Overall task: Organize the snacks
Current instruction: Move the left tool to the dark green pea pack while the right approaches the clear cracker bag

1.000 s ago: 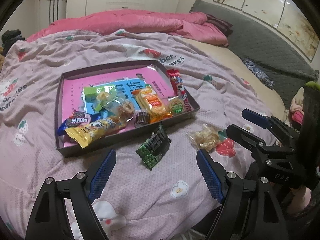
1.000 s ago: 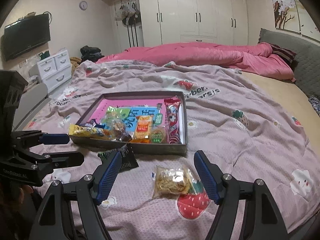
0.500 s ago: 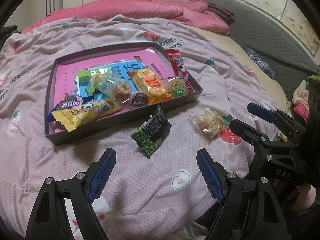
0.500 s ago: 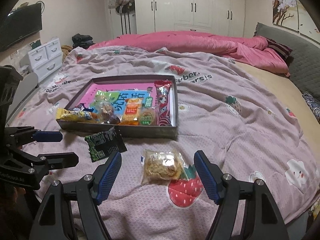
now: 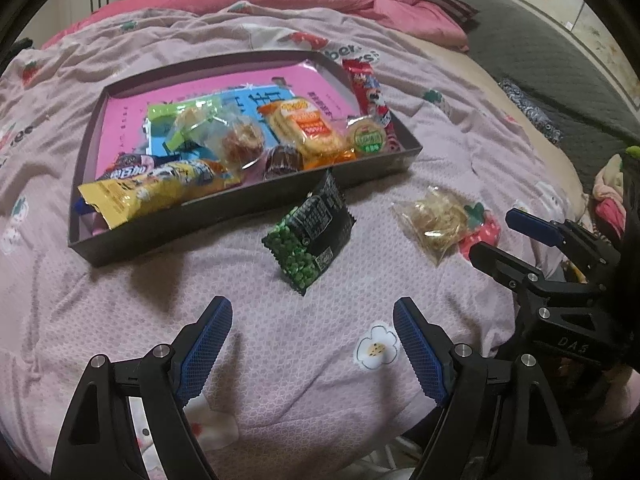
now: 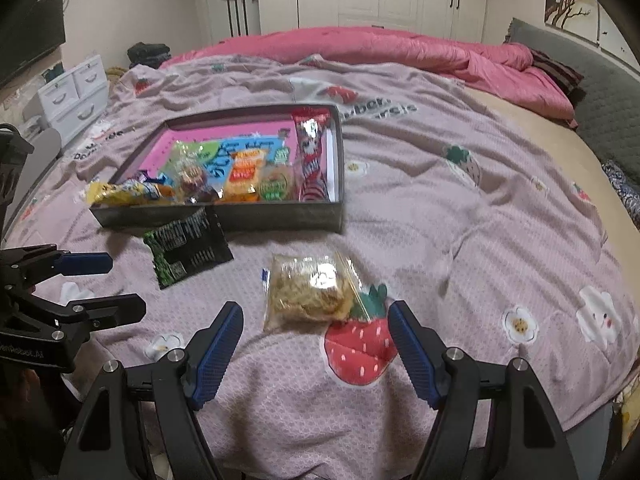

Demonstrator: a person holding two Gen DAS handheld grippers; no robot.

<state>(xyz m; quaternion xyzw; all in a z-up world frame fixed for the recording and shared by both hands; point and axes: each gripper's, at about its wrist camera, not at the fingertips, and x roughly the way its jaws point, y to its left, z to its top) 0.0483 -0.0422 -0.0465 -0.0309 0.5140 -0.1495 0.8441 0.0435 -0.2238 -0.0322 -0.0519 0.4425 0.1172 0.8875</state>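
A: Where did the snacks lie?

B: Most sat in the shallow dark grey cardboard tray (image 5: 248,208) on the lilac strawberry-print bedspread (image 5: 280,344): a yellow wrapped bar (image 5: 140,196), an orange pack of crackers (image 5: 308,128) and a long red packet (image 5: 366,88) along the tray's right wall, among others. Two lay outside, just before its near wall: a black-and-green foil bag of peas (image 5: 312,232), its top edge close against the wall (touching or not, I could not tell), and, to its right, a clear plastic bag of pale brown crisps (image 6: 308,292).

A: And the grippers?

B: The left gripper (image 5: 312,344) stood wide apart, blue pads empty, the pea bag ahead of its tips. The right gripper (image 6: 316,340) gaped too, gripping nothing, with the crisp bag just beyond its fingers.
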